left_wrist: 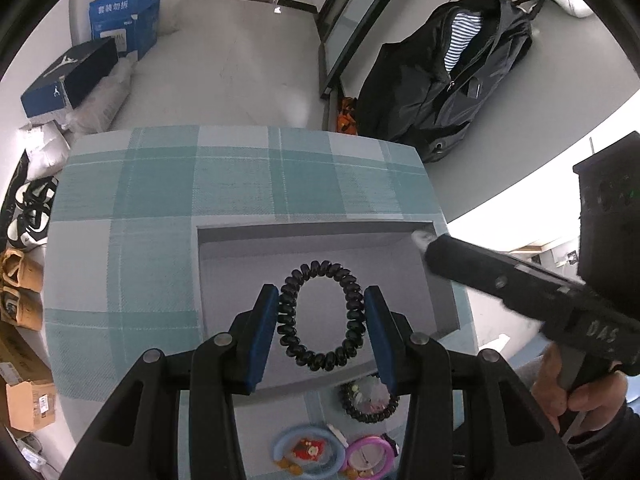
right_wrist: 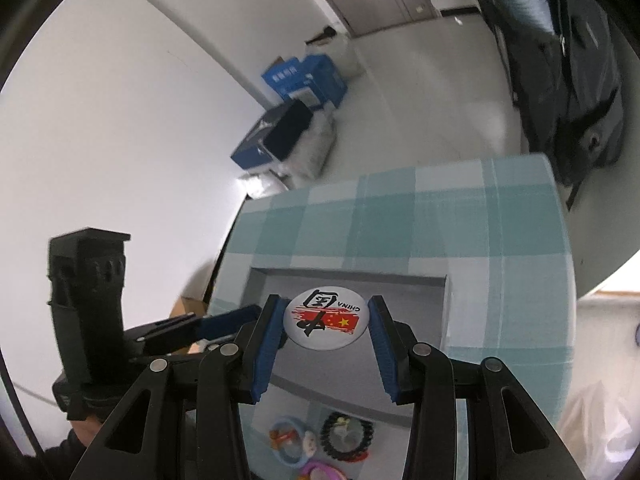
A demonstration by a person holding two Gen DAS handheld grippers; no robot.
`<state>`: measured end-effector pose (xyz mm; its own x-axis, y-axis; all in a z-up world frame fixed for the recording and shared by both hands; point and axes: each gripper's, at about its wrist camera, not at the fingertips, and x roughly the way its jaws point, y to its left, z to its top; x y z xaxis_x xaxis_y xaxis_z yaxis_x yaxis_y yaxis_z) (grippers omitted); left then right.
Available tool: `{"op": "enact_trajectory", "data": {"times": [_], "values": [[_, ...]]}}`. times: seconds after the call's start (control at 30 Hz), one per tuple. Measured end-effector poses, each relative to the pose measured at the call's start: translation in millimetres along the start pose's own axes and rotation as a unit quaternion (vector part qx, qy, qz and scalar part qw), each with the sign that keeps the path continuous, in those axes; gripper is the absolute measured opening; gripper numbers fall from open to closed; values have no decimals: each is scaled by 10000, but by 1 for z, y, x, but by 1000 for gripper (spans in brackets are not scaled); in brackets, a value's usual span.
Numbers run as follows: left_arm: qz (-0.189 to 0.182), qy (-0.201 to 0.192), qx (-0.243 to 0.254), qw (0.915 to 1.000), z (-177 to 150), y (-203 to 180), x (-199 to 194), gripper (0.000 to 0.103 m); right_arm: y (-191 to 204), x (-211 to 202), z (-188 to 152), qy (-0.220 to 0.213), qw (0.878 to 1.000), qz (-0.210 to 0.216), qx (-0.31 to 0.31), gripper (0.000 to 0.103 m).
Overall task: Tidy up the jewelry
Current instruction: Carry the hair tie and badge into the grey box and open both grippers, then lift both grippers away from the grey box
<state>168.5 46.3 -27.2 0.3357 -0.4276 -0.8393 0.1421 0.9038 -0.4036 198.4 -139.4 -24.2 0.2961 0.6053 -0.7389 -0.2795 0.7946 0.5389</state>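
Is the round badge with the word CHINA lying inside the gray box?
No, the CHINA badge sits gripped between the blue fingers of the right gripper, above the gray box.

Glossy black plastic coil hair tie (left_wrist: 322,316); smooth, shiny badge (right_wrist: 326,322); matt grey box (left_wrist: 240,248); woven-look checked tablecloth (left_wrist: 160,200).

You see a black bag (left_wrist: 452,76) on the floor beyond the table's far right corner, blue boxes (left_wrist: 120,20) by the wall.
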Motion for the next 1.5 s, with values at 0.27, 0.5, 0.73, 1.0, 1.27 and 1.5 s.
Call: {"op": "enact_trajectory", "data": {"times": [0.27,0.5,0.73,1.0,1.27,1.5], "values": [[-76,106,-51,9999,7,5,13,38,-13,19,0,174,9997,-64,138,42],[-135,79,-62,9999,11,6,15,46,-17,23,3,197,9994,-41,269,45],[-201,-176,-156,9995,10,12,3,68,-22,0,-1,-117,9992,89,369,70],[247,-481,-162,9984,-2,6,-14,68,-14,-26,-8,-476,9987,-12,204,80],[647,-719,-229,9951,-22,-3,-31,68,3,-48,-28,-885,9960,-81,-126,91],[931,-893,-260,9913,-50,-12,-44,70,19,-69,-60,-1166,9924,-183,-340,99]]}}
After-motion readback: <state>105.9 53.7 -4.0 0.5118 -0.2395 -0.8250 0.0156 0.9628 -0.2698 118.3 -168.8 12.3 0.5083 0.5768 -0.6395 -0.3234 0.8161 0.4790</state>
